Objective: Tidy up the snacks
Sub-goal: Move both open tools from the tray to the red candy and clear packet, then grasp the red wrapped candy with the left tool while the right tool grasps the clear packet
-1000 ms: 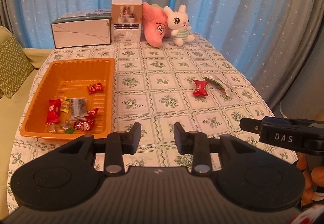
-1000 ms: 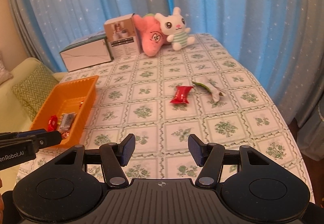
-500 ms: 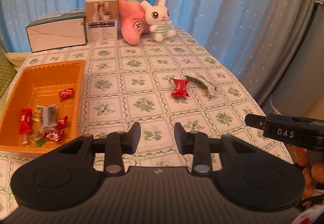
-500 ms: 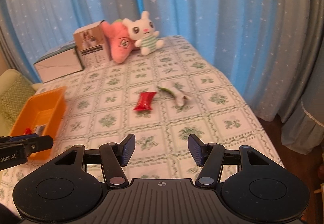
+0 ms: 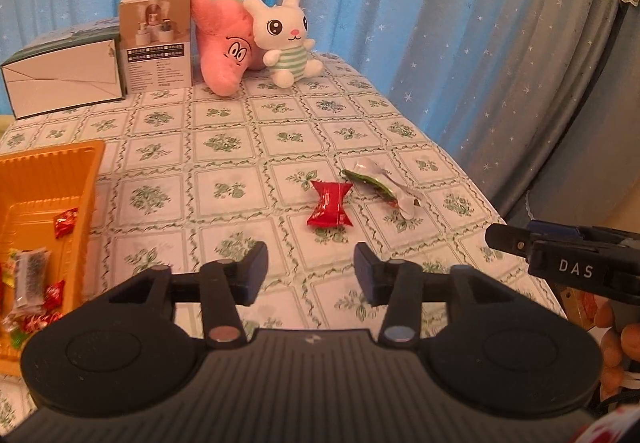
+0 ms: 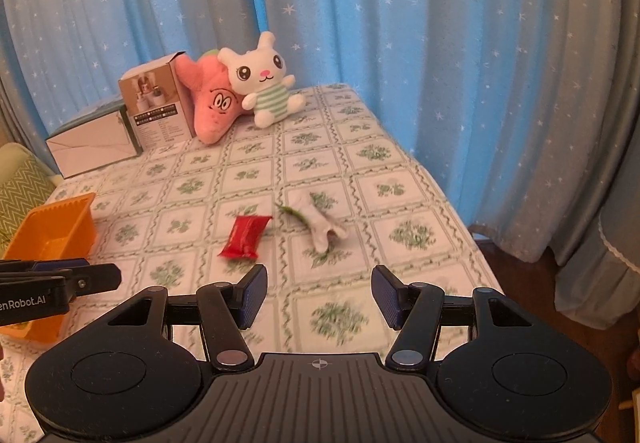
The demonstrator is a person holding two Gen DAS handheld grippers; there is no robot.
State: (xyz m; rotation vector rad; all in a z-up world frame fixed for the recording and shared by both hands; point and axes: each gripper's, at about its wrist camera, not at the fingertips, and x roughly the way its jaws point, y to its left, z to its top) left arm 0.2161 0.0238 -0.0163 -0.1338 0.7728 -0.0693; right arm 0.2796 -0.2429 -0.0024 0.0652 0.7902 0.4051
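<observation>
An orange plastic tray [image 5: 60, 171] with ribbed walls sits at the table's left edge and holds several small wrapped snacks [image 5: 66, 221]: red crinkled candies, a grey packet and a yellow-green one. The left wrist view cuts off its left part; in the right wrist view the other gripper's arm covers its near end, so its contents do not show there.

Two snacks lie loose on the table [image 5: 224, 147], well apart from the tray: a red candy wrapper [image 5: 330, 205] pinched at both ends, and just beside it a crumpled green and silver foil wrapper [image 5: 380, 187], somewhat blurred in the right wrist view.

The left gripper [image 5: 311, 271] has just been opening its jaws and nothing is between them; it hovers short of the red wrapper. The right gripper [image 6: 318, 295] also stands open and empty.

At the far end stand two cardboard boxes [image 5: 156, 39], a pink plush star [image 5: 224, 47] and a white plush rabbit [image 5: 286, 39], in front of blue star-dotted curtains [image 5: 400, 3]. The tablecloth is a glossy green floral check.
</observation>
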